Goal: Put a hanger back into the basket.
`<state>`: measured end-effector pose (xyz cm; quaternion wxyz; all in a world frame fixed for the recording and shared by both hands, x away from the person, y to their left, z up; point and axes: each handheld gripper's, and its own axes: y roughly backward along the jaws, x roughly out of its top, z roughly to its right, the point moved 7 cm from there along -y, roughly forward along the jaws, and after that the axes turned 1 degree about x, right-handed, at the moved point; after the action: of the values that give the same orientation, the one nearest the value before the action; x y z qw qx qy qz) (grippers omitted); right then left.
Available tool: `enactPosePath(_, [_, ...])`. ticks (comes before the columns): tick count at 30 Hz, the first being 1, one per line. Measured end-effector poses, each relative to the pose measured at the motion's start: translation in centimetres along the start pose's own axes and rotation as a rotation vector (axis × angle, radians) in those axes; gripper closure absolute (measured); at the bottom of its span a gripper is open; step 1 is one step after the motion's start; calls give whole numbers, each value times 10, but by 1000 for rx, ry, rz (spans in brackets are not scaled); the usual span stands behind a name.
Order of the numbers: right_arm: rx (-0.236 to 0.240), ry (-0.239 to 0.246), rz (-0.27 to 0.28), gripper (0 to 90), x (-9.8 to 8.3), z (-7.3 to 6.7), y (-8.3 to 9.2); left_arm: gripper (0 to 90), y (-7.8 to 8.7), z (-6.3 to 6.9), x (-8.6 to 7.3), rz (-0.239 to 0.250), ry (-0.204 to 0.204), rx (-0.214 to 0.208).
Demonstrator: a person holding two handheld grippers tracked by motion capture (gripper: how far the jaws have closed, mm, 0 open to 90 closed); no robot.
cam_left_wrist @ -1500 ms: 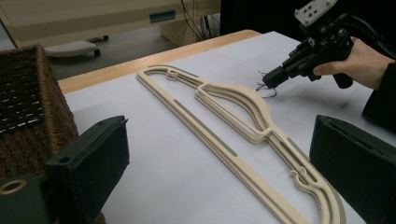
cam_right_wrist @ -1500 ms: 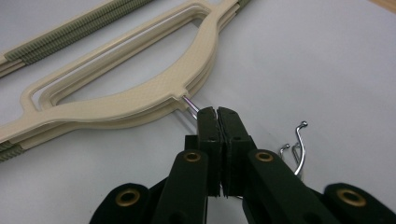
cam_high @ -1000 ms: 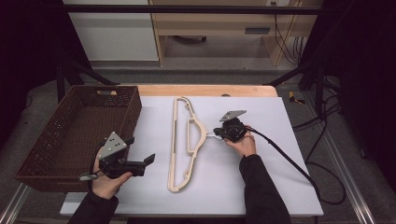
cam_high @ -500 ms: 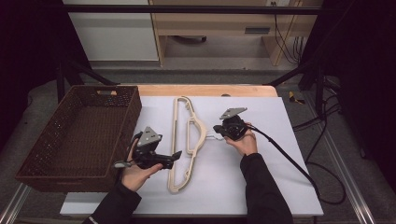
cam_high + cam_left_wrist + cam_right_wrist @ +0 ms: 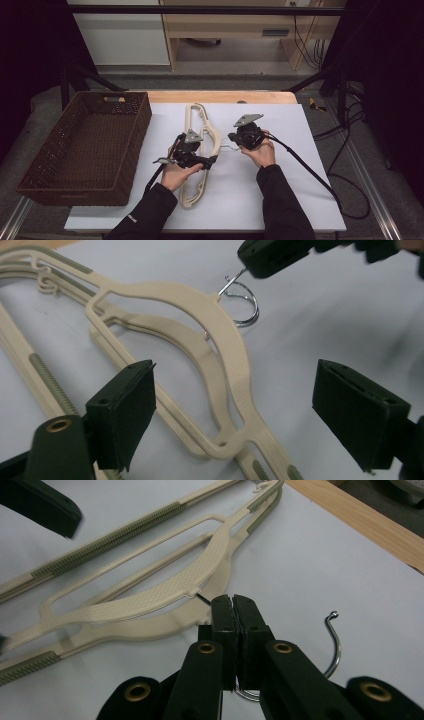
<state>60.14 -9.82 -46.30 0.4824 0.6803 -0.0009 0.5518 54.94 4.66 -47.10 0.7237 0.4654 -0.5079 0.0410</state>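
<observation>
1. Pinched already: the metal hook (image 5: 334,645) of the upper cream hanger (image 5: 209,131), clenched between the shut jaws of the right gripper (image 5: 232,138) near the middle of the table (image 5: 310,200).
2. Not yet gripped: the hanger body; left gripper (image 5: 214,160) released, jaws spread wide on either side of the curved shoulder in the left gripper view, touching nothing.
3. Not yet lifted: both hangers lying flat, stacked, running from the table's far edge toward the near edge, just right of the wicker basket (image 5: 40,165).
4. Judged stage: early, with one grasp made, a second grasp apparently being lined up, any lift or move to the basket left to do.
5. Count: two hangers, one basket standing empty at the left edge, two grippers, one white table sheet.
</observation>
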Motion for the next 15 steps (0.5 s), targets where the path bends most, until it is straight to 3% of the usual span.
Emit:
enactPosePath(6, [1, -3, 6, 891, 4, -3, 4, 276, -24, 4, -5, -49, -8, -39])
enactPosePath(15, [2, 2, 16, 891, 7, -7, 9, 435, -40, 9, -5, -80, -53, -16])
